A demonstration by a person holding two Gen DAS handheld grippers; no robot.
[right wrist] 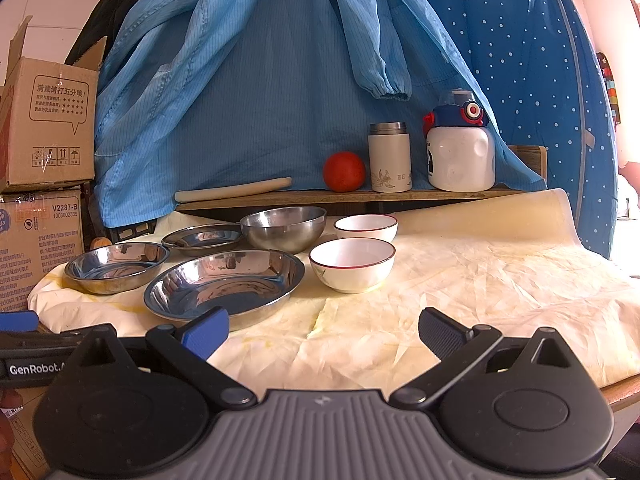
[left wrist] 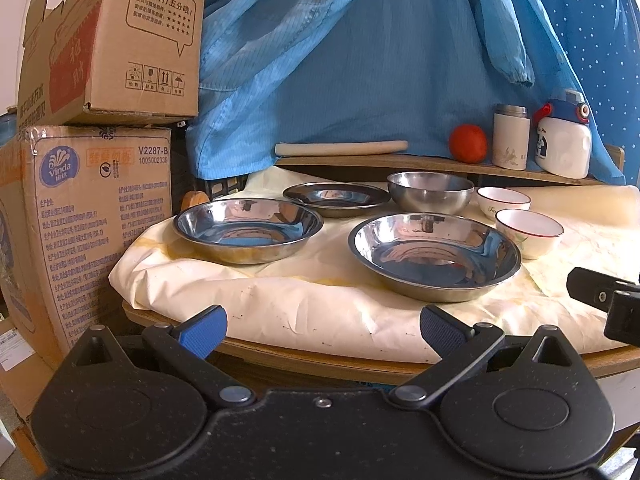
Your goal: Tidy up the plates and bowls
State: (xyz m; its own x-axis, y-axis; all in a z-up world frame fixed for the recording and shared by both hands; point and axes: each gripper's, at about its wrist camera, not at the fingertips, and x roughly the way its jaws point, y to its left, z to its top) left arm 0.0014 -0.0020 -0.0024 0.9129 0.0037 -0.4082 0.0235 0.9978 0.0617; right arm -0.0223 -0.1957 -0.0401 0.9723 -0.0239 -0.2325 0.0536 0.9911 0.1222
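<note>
— So where do the dishes sit from your tools?

— Nearest is the large steel plate (right wrist: 224,284), lower left of centre in my right wrist view, its rim just beyond my right gripper (right wrist: 324,334), on the left-finger side. In the left wrist view the same plate is right of centre, ahead of my left gripper (left wrist: 323,330). Both grippers are spread wide with nothing between the fingers.

— And the rest?

— A second steel plate (left wrist: 248,229) lies left of centre in the left view, a smaller steel plate (left wrist: 337,197) behind it, and a deep steel bowl (left wrist: 431,192) beside that. Two white bowls (right wrist: 352,264) sit to the right of the metal ones, one behind the other, apart (round things, so no long axis to line up).

— Which hand goes first?

— I judge the left is nearer the left-hand plates, the right nearer the white bowls.

— Anything one view hides?

— The left view shows the table edge (left wrist: 320,360) and the cardboard boxes (left wrist: 92,184) at frame left; the right view shows the bare cloth (right wrist: 500,272) on the right, free for stacking.
</note>
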